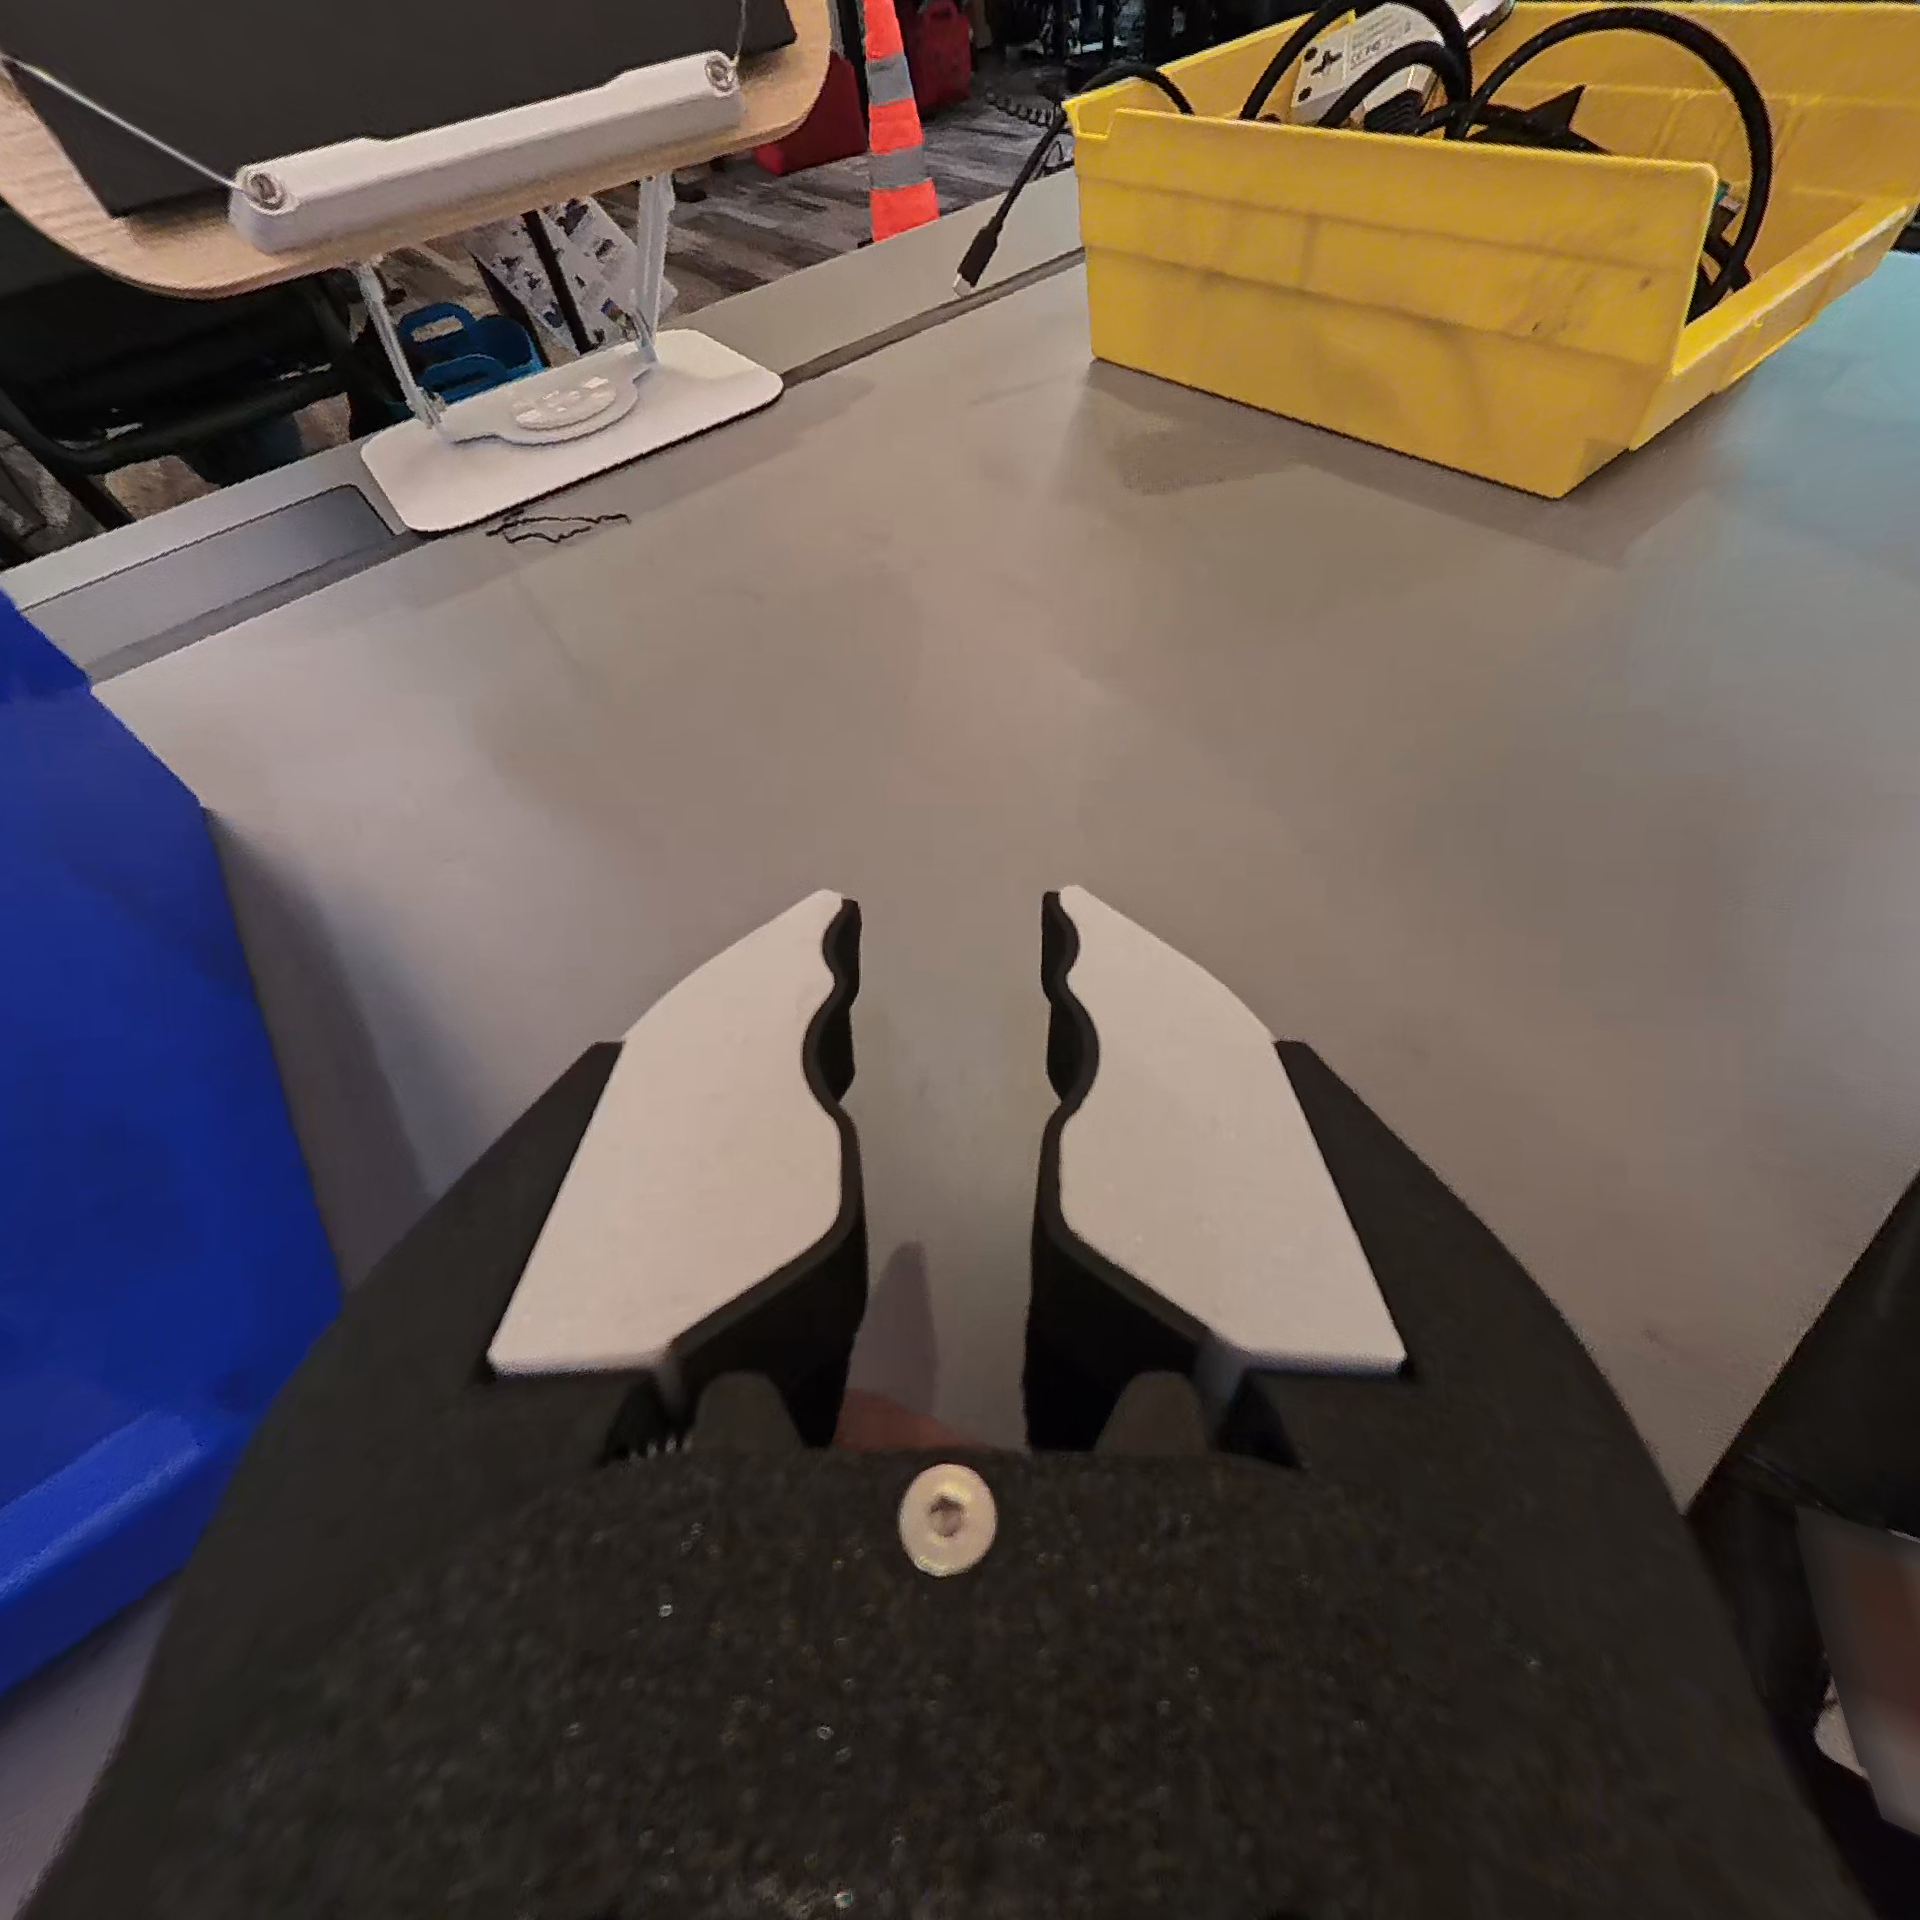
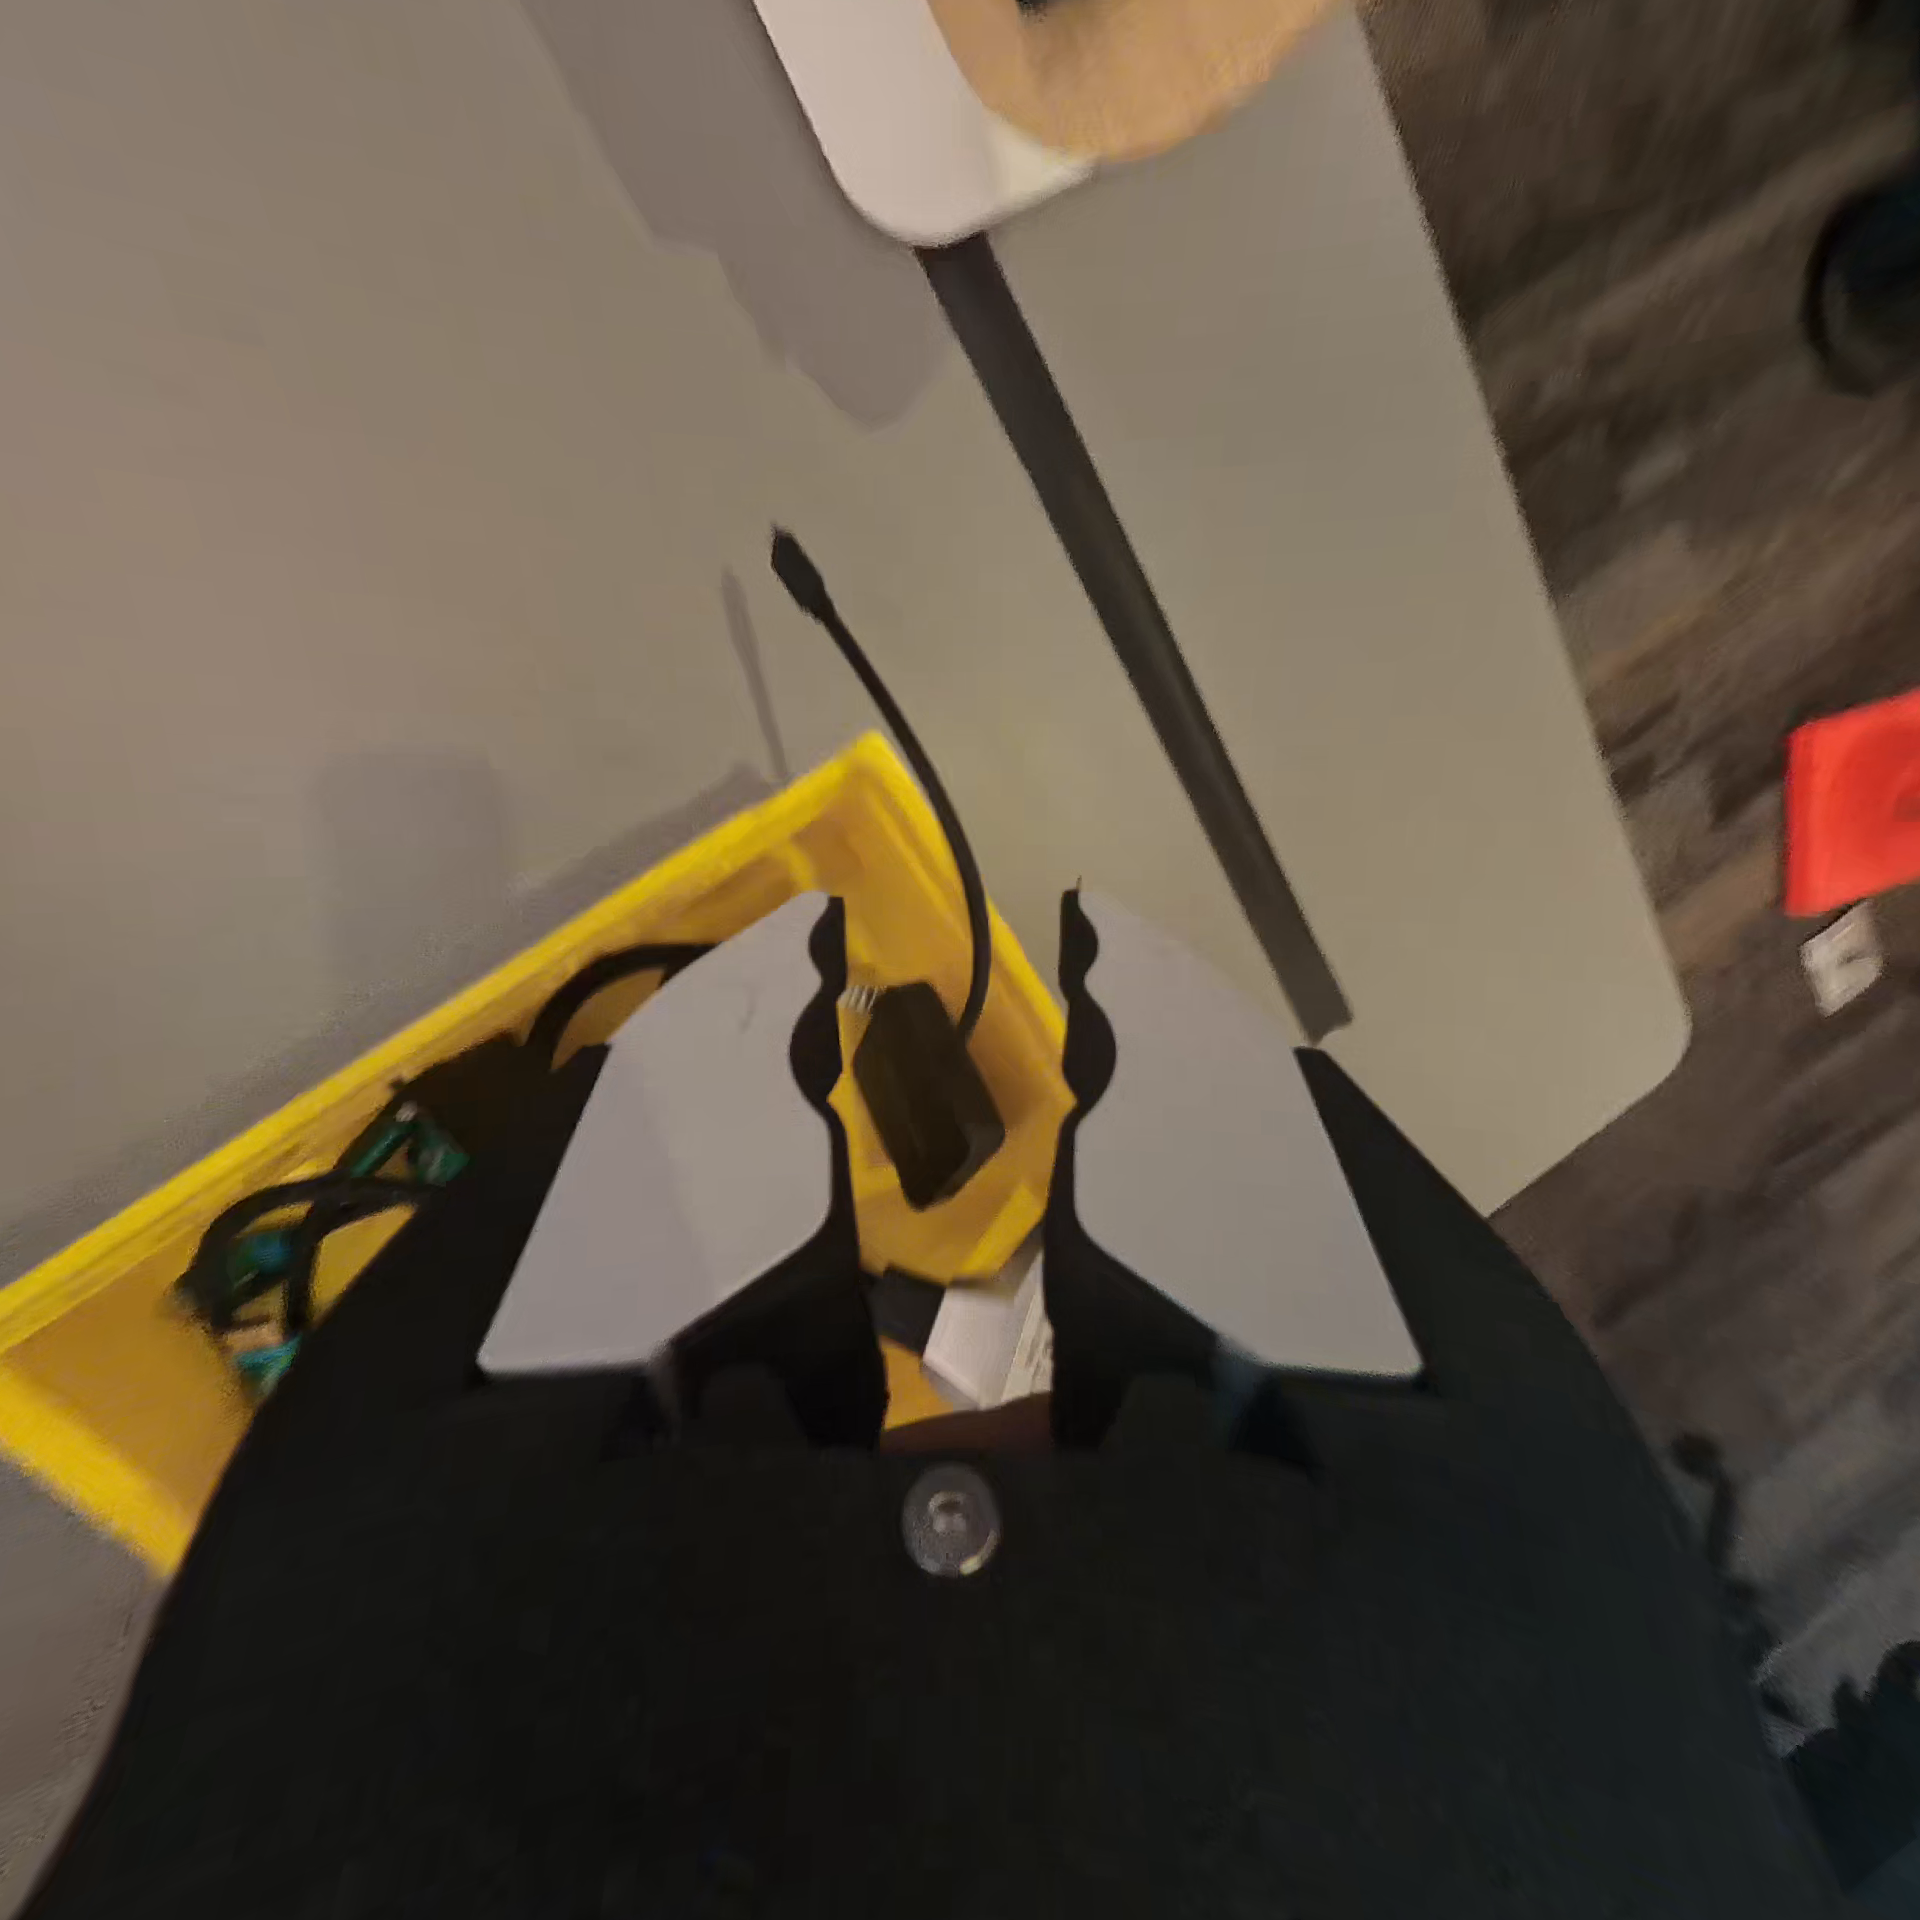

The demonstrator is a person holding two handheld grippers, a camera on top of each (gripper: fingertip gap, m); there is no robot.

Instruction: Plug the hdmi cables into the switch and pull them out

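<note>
A yellow bin [image 1: 1382, 312] stands at the far right of the grey table [image 1: 1039, 675]. Black cables [image 1: 1725, 114] and a white device [image 1: 1371, 62] lie in it. A thin black cable hangs over its back edge, its plug [image 1: 977, 265] in the air. My left gripper [image 1: 951, 914] is open and empty, low over bare table. My right gripper [image 2: 945, 914] is open and empty above the yellow bin [image 2: 665, 894]. Between its fingers lies a black box-shaped switch [image 2: 925, 1091] in the bin's corner, its thin cable ending in a plug [image 2: 795, 566] over the table. Cables with green ties [image 2: 312, 1226] lie at left.
A blue bin [image 1: 125, 1091] stands close at my left gripper's left. A white stand [image 1: 571, 416] holding a wood-edged board [image 1: 416, 135] sits at the table's far left edge. An orange cone [image 1: 894, 125] stands on the floor beyond. A dark groove [image 2: 1122, 623] crosses the table. Across from one pair of fingers to the other is roughly 45 centimeters. My left tips are about 55 centimeters from the dark groove [image 2: 1122, 623], my right tips only 20 centimeters.
</note>
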